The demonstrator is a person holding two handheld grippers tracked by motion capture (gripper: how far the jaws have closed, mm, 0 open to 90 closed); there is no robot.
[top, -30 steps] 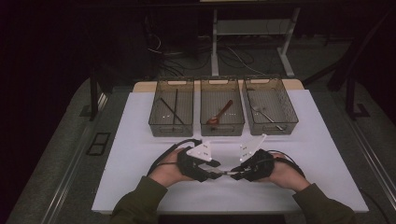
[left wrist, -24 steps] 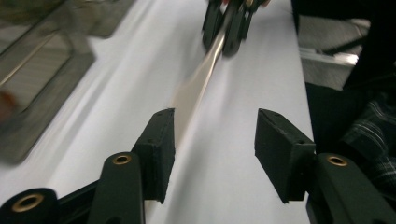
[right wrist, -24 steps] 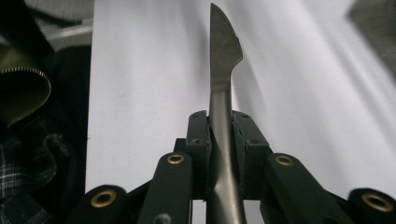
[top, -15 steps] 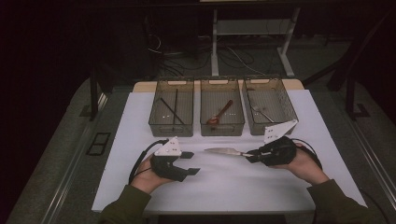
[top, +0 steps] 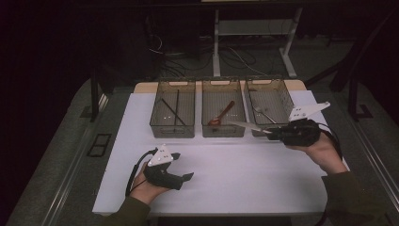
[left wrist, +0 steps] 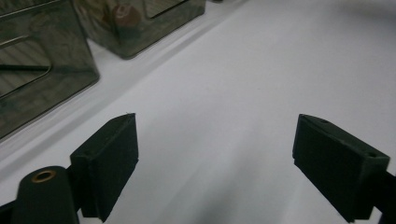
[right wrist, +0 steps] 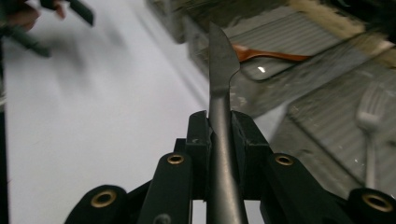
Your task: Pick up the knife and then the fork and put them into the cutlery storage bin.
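A grey metal knife points left in front of the bins, with my right gripper shut on its handle and raised off the white table. In the right gripper view the knife stands clamped between the jaws of the right gripper, its blade over the middle bin's near wall. My left gripper rests low at the front left. Its jaws have just been opening and hold nothing. In the left gripper view the left gripper has its pads wide apart over bare table.
Three clear bins stand in a row at the back. The left bin holds black chopsticks, the middle bin a brown spoon, the right bin a fork. Table legs and cables lie beyond.
The hands have drawn apart from the middle. The left gripper let go of the knife, opened and sank to the front left. The right one carried the knife right and up toward the bins.
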